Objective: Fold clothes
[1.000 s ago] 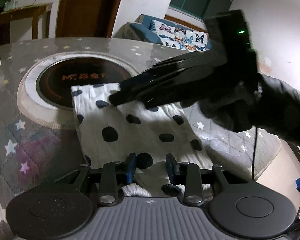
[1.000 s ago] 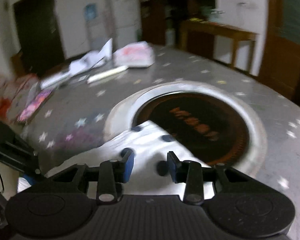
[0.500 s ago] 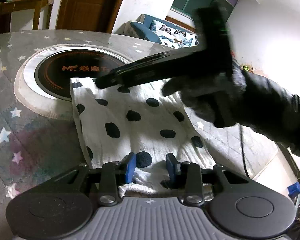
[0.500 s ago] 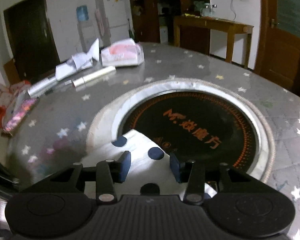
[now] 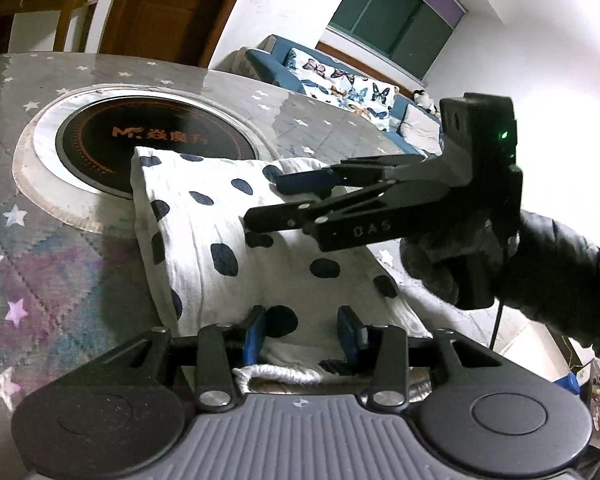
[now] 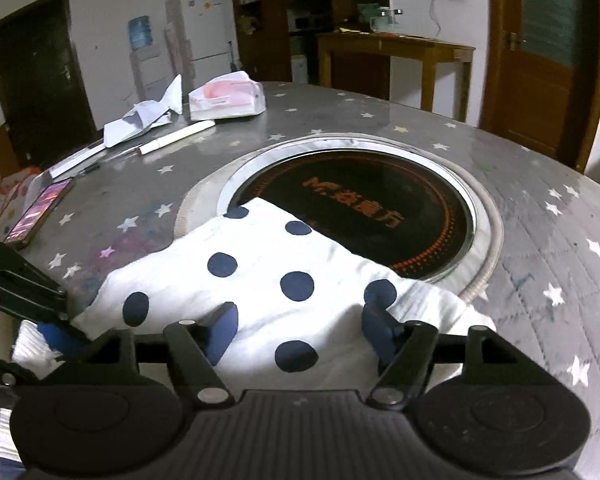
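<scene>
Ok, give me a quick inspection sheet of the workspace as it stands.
Surface: round star-print table with a built-in cooktop.
Job's things: folded polka-dot cloth, one corner lying on the cooktop.
Clutter: phone, papers, pen, tissue pack.
Grippers: left hand-held gripper open; right hand-held gripper open, above the cloth.
Cables: one below the right wrist.
Surroundings: sofa, fridge, side table.

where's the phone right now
In the right wrist view the phone lies at the table's far left edge, left of the polka-dot garment.
</scene>
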The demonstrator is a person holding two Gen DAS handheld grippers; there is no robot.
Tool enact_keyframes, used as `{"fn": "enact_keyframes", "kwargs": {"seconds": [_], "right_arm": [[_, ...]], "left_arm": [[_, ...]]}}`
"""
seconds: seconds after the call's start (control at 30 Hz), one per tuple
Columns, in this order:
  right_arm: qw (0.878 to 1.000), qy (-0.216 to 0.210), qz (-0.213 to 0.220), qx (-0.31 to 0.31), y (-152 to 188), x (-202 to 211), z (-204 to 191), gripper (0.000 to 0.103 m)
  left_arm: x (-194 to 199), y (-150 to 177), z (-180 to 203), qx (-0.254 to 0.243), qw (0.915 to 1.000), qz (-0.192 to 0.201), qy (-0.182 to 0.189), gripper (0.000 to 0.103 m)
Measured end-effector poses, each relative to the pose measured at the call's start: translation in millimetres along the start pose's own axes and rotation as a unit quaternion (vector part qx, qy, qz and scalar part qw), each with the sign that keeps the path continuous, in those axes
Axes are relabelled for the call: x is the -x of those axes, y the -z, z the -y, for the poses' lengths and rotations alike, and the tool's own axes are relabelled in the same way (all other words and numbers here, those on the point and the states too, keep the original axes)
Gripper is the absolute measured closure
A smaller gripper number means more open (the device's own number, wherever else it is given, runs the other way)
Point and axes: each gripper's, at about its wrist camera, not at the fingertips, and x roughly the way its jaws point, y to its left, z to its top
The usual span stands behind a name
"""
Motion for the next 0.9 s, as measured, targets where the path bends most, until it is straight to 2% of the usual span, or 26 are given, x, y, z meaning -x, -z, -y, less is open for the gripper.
{"fn": "enact_keyframes", "kwargs": {"seconds": [0.07, 0.27, 0.4, 0.9], "right_arm": [[1.000, -0.001, 0.002, 0.000, 2, -2, -2, 0.021], [1.000, 0.006, 0.002, 0.012, 6, -6, -9, 0.011], [1.000, 0.013, -0.004, 0.019, 7, -10, -15, 0.000], [0.999, 0.040, 0.016, 0.013, 13, -15, -23, 0.000]], "left_arm": [[-1, 0, -1, -0.002, 1.0000, 0.001, 0.003, 0.060], [-3, -1, -6, -0.009, 0.9998, 0.005, 0.017, 0.059], [-3, 0, -9, -0.009, 0.9995, 0.007, 0.029, 0.058], [-6, 1, -21, -0.011, 0.9962, 0.010, 0.086, 0.046]]}}
